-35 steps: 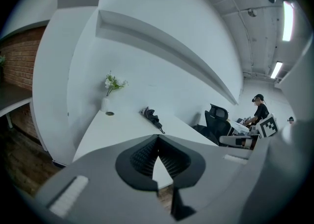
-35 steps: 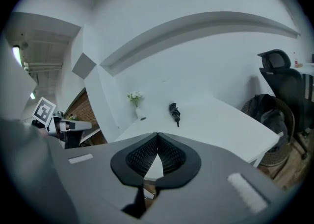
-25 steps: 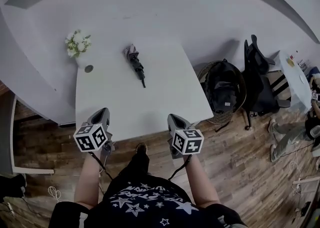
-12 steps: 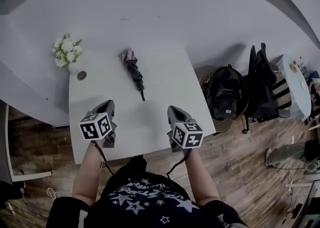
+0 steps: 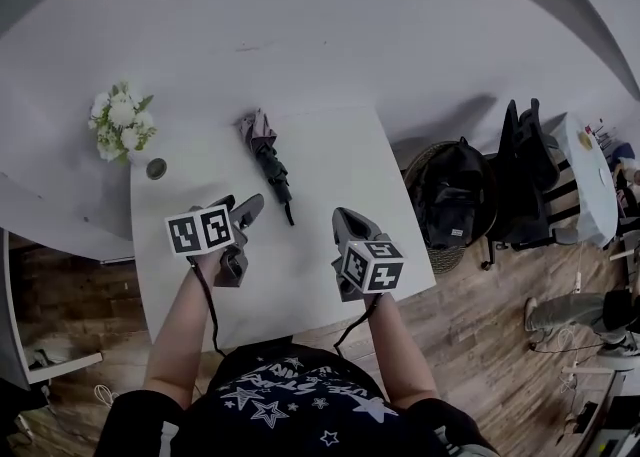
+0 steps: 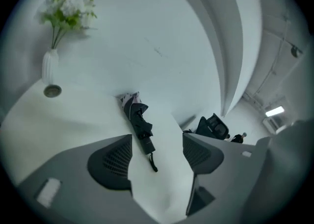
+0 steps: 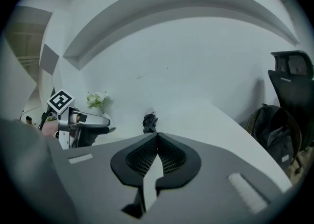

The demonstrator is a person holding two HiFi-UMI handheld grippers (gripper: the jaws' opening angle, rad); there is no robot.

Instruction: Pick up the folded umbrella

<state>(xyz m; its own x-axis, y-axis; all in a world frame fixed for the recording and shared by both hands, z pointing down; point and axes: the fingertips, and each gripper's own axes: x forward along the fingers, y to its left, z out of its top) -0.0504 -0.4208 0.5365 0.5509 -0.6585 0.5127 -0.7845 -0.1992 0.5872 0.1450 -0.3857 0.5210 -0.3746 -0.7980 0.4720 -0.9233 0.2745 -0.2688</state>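
The white tabletop [image 5: 330, 175] carries the folded umbrella [image 5: 268, 160] near the middle of its far edge, lying lengthwise with the strap end toward the near edge, an easy end to approach. The left gripper [image 5: 238, 207] hangs just short of that end. Its jaws are opening with nothing between them, seemingly lining up to straddle the umbrella. The right gripper [image 5: 345, 217] waits closed and empty toward the right edge. A flower vase [image 5: 120, 125] stands at the far left corner.
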